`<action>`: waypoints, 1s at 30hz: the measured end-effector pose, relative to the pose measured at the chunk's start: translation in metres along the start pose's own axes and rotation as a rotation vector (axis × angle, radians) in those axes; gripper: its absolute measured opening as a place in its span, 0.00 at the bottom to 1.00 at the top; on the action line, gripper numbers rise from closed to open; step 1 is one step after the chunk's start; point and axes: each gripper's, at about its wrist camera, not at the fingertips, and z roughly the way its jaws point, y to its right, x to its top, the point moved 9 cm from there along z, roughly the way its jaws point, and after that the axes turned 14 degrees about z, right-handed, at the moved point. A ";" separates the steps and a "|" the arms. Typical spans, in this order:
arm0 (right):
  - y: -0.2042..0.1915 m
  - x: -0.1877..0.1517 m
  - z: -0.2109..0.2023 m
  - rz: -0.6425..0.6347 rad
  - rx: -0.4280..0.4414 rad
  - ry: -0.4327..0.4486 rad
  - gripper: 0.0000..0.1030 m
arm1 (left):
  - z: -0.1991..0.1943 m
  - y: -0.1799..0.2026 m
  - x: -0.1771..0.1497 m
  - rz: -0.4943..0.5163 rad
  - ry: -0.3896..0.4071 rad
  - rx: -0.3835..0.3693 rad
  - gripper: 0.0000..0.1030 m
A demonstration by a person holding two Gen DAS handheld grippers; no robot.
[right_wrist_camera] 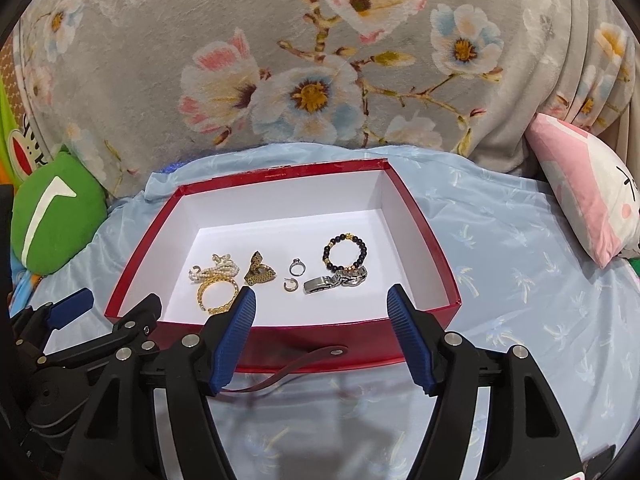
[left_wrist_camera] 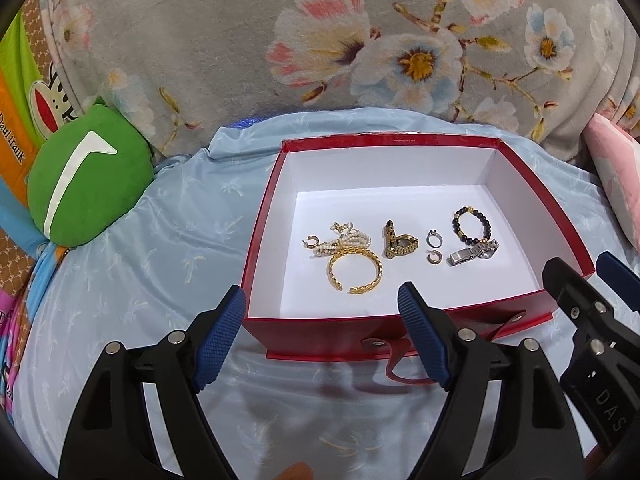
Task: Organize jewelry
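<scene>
A red box (left_wrist_camera: 404, 322) with a white inside sits on a light blue sheet; it also shows in the right wrist view (right_wrist_camera: 312, 334). Inside lie a gold cuff bracelet (left_wrist_camera: 355, 270) (right_wrist_camera: 216, 294), a pearl strand (left_wrist_camera: 344, 238) (right_wrist_camera: 218, 270), a gold watch (left_wrist_camera: 398, 240) (right_wrist_camera: 259, 272), a black bead bracelet (left_wrist_camera: 472, 224) (right_wrist_camera: 345, 252), a silver watch (left_wrist_camera: 474, 254) (right_wrist_camera: 336, 282) and small rings (left_wrist_camera: 434, 240) (right_wrist_camera: 297, 267). My left gripper (left_wrist_camera: 322, 304) is open and empty at the box's near wall. My right gripper (right_wrist_camera: 320, 306) is open and empty, just right of the left.
A green plush cushion (left_wrist_camera: 86, 184) (right_wrist_camera: 56, 224) lies left of the box. A pink and white pillow (right_wrist_camera: 584, 196) lies at the right. A grey floral blanket (left_wrist_camera: 320, 48) rises behind the box. The box's strap handle (right_wrist_camera: 296, 368) hangs off its near wall.
</scene>
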 end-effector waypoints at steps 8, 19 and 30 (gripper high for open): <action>-0.003 -0.001 0.001 -0.007 0.001 -0.001 0.65 | -0.001 0.000 0.000 0.001 -0.001 0.003 0.74; -0.002 -0.001 0.001 -0.007 -0.001 -0.001 0.65 | -0.002 -0.001 0.000 0.002 -0.002 0.006 0.74; 0.001 -0.006 0.004 -0.018 -0.019 -0.003 0.65 | -0.001 -0.001 -0.003 -0.001 -0.009 0.002 0.74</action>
